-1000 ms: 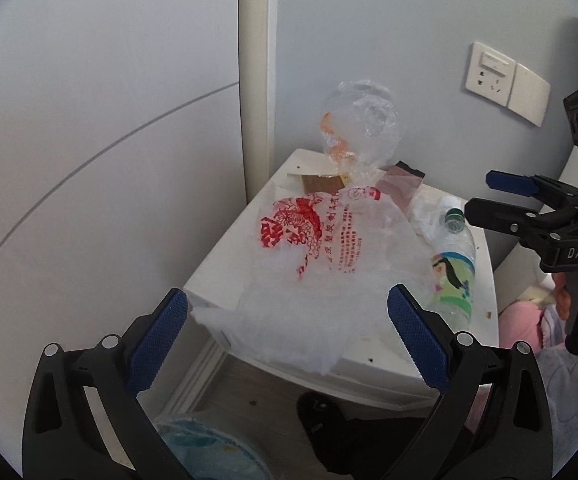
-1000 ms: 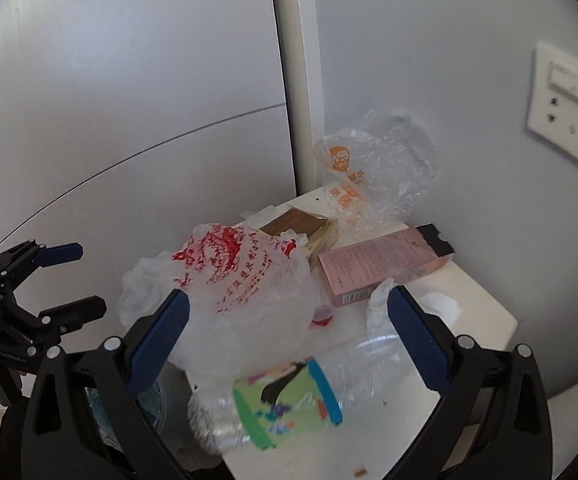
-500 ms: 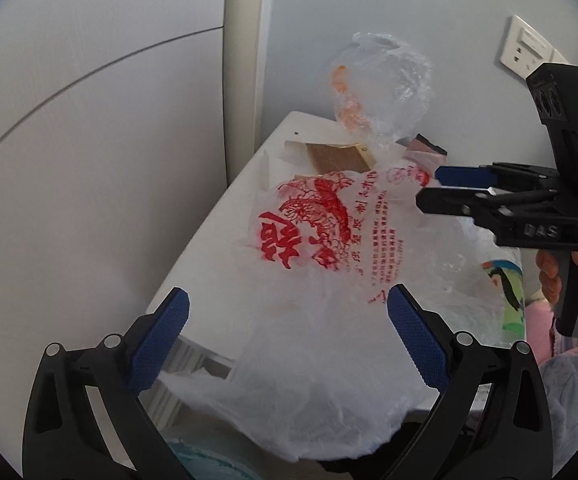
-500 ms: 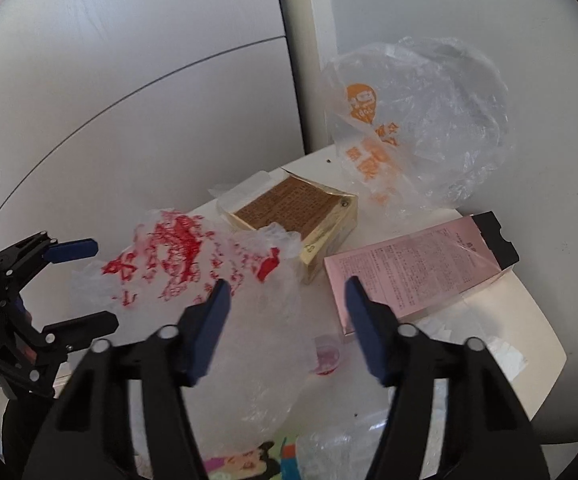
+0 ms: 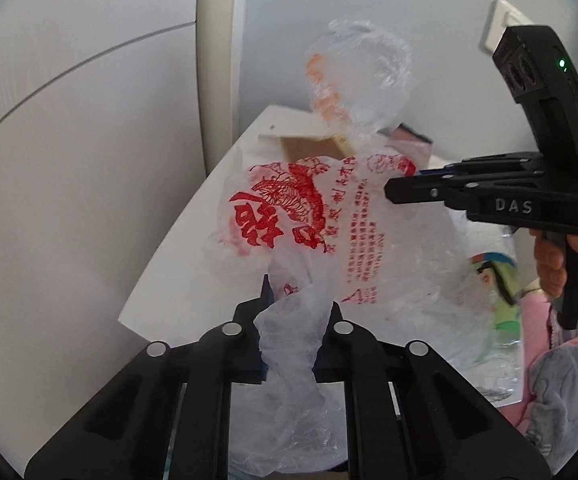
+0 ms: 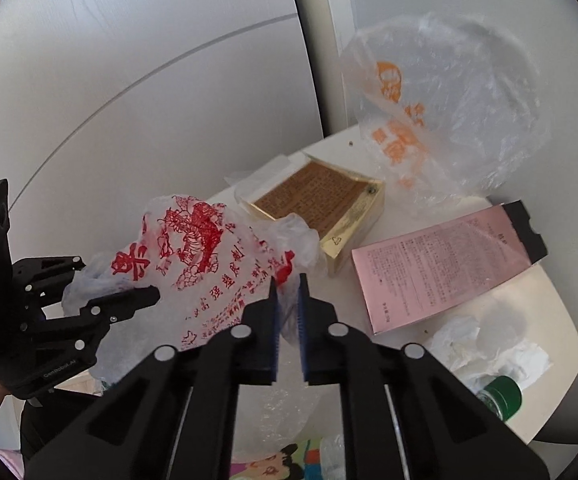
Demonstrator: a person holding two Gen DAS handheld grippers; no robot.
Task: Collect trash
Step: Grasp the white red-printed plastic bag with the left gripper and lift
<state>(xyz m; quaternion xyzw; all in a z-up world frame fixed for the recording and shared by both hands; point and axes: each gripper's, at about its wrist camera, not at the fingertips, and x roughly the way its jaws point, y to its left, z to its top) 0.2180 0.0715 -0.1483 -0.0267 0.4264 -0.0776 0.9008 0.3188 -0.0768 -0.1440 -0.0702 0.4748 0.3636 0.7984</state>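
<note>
Your left gripper: its fingers have just closed and now pinch a bunched fold of the red-printed plastic bag at its near, lower edge.
Your right gripper: its fingers have also just closed, clamped on the other side of the same bag, with thin film caught between the blue pads.
Bag: crumpled, translucent, red print facing up; it lies over the near corner of the white desk and droops past the edge, stretched between your two grippers.
Plastic bottle: lying on the desk beside the bag, green cap showing, its colourful label partly under the film.
Brown-and-gold box: flat on the desk just behind the bag.
Pink carton: flat, to the right of the box.
Orange-printed clear bag: puffed up against the wall corner at the back.
Crumpled tissue: near the bottle cap.
</note>
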